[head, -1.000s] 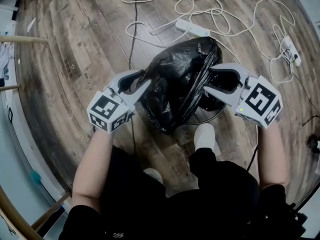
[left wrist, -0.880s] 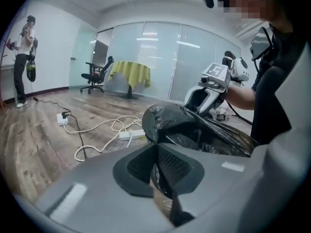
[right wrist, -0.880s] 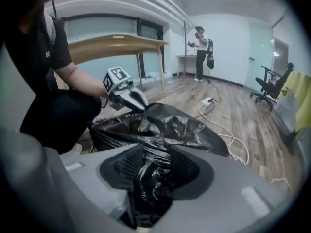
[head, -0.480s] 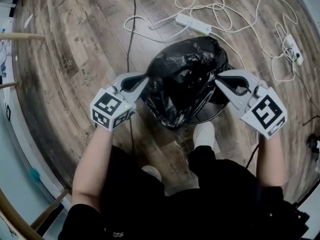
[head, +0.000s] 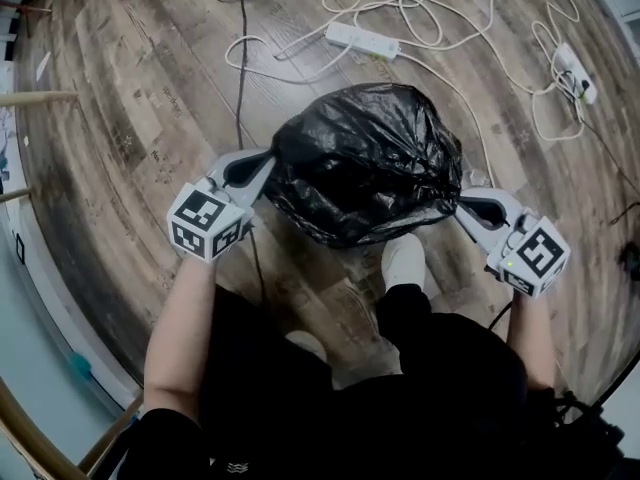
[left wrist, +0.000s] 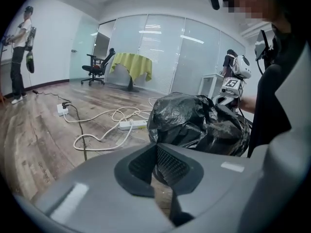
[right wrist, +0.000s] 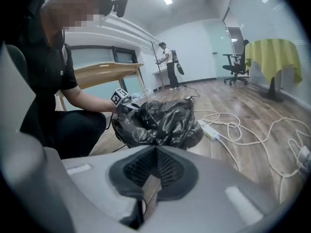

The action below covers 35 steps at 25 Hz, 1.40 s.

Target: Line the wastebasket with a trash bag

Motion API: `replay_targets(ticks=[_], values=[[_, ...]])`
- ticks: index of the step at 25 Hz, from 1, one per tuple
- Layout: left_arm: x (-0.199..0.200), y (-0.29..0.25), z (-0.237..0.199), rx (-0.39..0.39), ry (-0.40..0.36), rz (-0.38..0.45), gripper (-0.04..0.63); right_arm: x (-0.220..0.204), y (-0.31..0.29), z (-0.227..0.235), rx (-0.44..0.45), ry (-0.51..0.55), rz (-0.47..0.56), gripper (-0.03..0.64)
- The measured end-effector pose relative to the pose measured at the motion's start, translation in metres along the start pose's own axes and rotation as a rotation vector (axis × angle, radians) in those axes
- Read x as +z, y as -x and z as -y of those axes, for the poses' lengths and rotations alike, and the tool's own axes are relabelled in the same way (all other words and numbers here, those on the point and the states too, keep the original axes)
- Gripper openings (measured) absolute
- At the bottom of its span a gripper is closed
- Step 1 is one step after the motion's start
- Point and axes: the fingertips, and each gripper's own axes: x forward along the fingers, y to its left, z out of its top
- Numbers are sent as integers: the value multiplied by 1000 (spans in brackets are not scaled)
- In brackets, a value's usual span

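A black trash bag is pulled wide between my two grippers, low over the floor. It covers the wastebasket, which I cannot see. My left gripper is shut on the bag's left edge, and my right gripper is shut on its right edge. In the left gripper view the crumpled bag bulges just past the closed jaws of the left gripper. The right gripper view shows the bag beyond the closed jaws of the right gripper, a little further off.
A white power strip with looping white cables lies on the wood floor behind the bag, and a second strip lies at the far right. A black cable runs past the left gripper. A white shoe stands right by the bag.
Both grippers' jaws were open beside a bunched bag and are now shut on its edges. The right gripper has swung out to the right, and the bag is spread much wider and lower.
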Motion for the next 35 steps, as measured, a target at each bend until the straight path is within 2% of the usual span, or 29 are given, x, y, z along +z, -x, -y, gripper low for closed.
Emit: replay_targets(ticks=[4, 9, 13, 16, 19, 21, 22, 26, 28, 29, 31, 33, 35], values=[[-7, -6, -3, 6, 13, -11, 8, -33, -7, 2, -2, -63, -11, 3], [-17, -20, -5, -2, 0, -45, 8, -62, -33, 2, 46, -105, -52, 3], [-27, -30, -3, -21, 14, -38, 9, -74, -54, 16, 30, -156, -36, 3], [-26, -36, -3, -19, 34, -18, 9, -73, -63, 21, 36, -133, -62, 3], [-20, -32, -5, 16, 2, -5, 11, -68, -53, 19, 86, -128, -91, 12], [-14, -23, -8, 28, 2, 23, 35, -58, -33, 22, 105, -147, -79, 145], [-11, -17, -10, 30, 9, 38, 57, -49, -21, 27, 97, -160, -52, 183], [2, 5, -14, 45, 23, 75, 93, 6, 32, 60, -5, -230, 167, 190], [7, 9, -12, 44, 7, 83, 100, 29, 45, 66, -10, -226, 218, 190], [9, 10, -11, 43, -1, 86, 100, 33, 47, 63, 10, -203, 196, 190], [8, 8, -8, 38, -10, 78, 100, 30, 44, 56, 38, -135, 84, 190], [2, 5, -2, 28, -30, 49, 100, 22, 45, 53, 21, -83, -11, 190], [-2, 6, 3, 25, -69, 28, 100, 33, 53, 54, 1, -90, 29, 190]])
